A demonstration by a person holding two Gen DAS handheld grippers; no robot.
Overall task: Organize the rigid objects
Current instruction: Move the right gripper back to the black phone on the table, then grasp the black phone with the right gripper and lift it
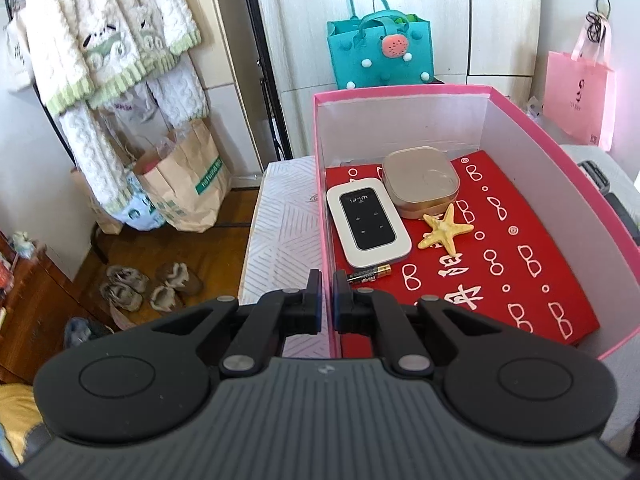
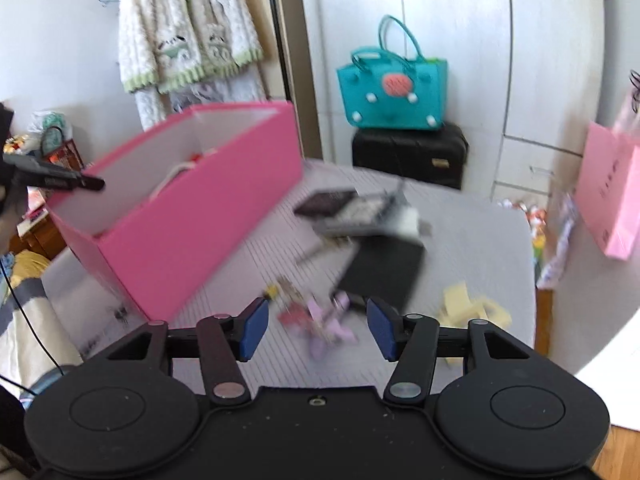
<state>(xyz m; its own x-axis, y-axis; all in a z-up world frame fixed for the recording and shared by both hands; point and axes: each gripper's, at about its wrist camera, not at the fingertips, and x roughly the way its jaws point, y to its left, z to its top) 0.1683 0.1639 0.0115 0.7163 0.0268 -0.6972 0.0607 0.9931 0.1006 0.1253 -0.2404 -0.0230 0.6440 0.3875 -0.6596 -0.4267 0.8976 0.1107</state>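
My left gripper (image 1: pixel 327 298) is shut on the near left wall of the pink box (image 1: pixel 560 148). Inside the box, on a red printed sheet, lie a white Wi-Fi router (image 1: pixel 368 226), a gold rounded case (image 1: pixel 420 186), a yellow starfish (image 1: pixel 444 232) and a battery (image 1: pixel 370 273). In the blurred right wrist view my right gripper (image 2: pixel 318 326) is open and empty above a pink-purple trinket (image 2: pixel 326 326) on the grey table (image 2: pixel 480 240). The pink box (image 2: pixel 180 220) stands to its left, with the left gripper (image 2: pixel 56 178) at its far corner.
On the table lie a black flat case (image 2: pixel 384 272), a dark device with a white plug (image 2: pixel 360 212), a pale yellow clip (image 2: pixel 472 306) and a small yellow piece (image 2: pixel 272 291). A teal bag (image 2: pixel 394 92) sits on a black case behind. A pink paper bag (image 2: pixel 612 196) hangs at the right.
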